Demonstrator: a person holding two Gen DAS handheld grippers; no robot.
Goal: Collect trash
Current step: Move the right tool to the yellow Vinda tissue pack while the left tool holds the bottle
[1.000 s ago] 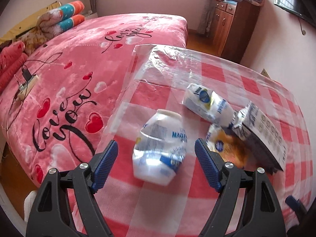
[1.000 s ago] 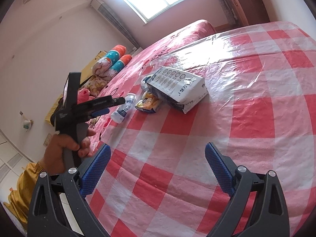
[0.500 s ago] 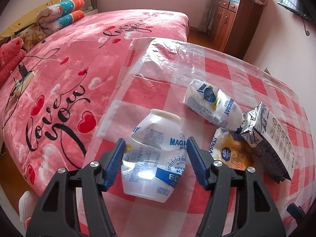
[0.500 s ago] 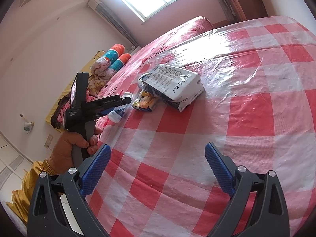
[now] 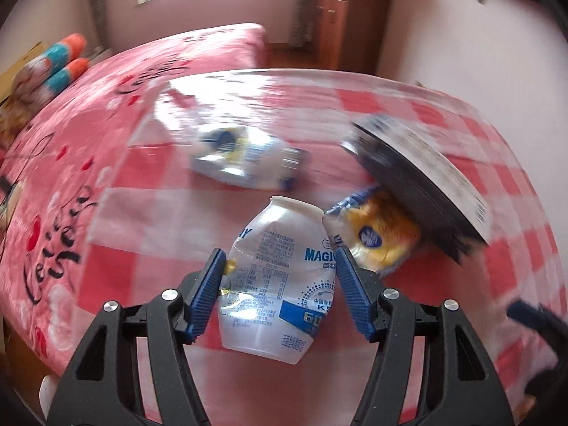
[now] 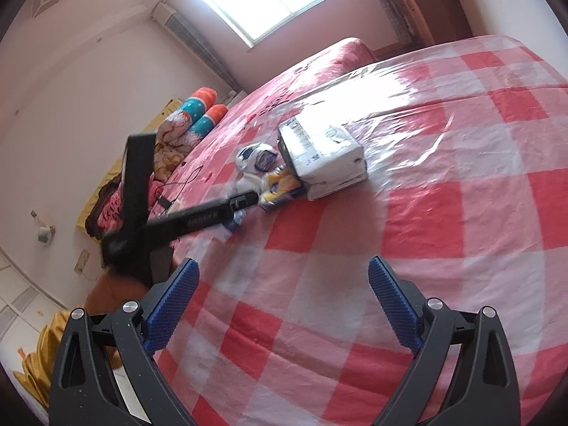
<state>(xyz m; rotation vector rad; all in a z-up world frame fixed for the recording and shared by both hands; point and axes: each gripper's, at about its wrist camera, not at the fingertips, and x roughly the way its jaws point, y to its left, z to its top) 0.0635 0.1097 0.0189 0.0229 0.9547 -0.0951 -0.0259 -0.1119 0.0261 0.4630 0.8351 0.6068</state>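
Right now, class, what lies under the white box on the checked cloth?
A yellow wrapper pokes out from under the box, partly on the cloth. How far it reaches underneath is hidden.

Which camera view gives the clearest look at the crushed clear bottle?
The left wrist view: the crushed bottle fills the centre, label readable, clamped in the left gripper. The right wrist view shows only a small, blurred part of it behind that gripper's black arm.
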